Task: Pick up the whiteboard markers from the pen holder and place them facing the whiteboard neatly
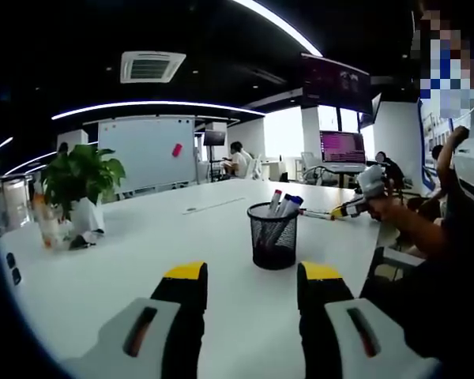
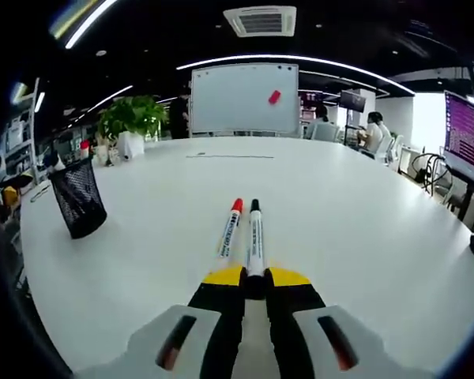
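In the right gripper view, our right gripper [image 2: 255,278] clenches its yellow-tipped jaws on the near end of a black-capped white whiteboard marker [image 2: 255,237], which lies on the white table [image 2: 363,221] pointing toward the far white whiteboard [image 2: 245,97]. Just to its left lies a red-capped white marker [image 2: 230,227], nearly parallel. Farther left stands the black mesh pen holder [image 2: 77,197]. In the left gripper view, our left gripper [image 1: 253,278] is released, jaws apart, just short of the holder, where more markers [image 1: 283,204] stand upright. A potted green plant [image 1: 79,185] sits far left.
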The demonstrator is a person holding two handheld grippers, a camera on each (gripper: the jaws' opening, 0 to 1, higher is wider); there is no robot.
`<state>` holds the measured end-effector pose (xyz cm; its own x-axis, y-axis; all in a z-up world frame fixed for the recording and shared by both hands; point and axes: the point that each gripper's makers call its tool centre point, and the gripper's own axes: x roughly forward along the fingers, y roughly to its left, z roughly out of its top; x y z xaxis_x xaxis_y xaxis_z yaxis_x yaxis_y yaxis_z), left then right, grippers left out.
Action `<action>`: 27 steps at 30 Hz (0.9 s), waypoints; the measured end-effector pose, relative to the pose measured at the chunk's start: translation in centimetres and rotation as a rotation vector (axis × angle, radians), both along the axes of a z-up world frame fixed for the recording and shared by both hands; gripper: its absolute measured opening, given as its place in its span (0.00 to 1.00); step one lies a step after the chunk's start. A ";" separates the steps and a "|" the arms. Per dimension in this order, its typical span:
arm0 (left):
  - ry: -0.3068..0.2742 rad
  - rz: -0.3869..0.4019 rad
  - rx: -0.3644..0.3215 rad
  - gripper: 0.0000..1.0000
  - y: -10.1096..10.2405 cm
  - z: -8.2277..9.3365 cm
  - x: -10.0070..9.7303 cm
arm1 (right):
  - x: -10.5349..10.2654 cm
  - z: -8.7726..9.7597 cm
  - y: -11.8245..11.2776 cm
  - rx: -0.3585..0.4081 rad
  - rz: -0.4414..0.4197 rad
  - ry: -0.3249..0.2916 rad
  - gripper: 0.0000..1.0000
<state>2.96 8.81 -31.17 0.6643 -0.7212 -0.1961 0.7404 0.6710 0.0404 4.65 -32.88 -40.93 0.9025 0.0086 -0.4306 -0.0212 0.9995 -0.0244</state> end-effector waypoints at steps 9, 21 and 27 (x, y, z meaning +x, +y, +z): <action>0.000 -0.002 0.000 0.47 -0.1 0.0 -0.1 | -0.3 -0.1 0.5 0.015 0.002 0.005 0.14; -0.001 -0.003 0.001 0.47 -0.2 0.0 -0.1 | 0.4 -0.1 -0.9 0.085 -0.012 -0.008 0.15; -0.002 0.002 0.001 0.47 0.0 0.1 -0.1 | 0.6 0.8 -1.4 0.132 -0.018 -0.042 0.18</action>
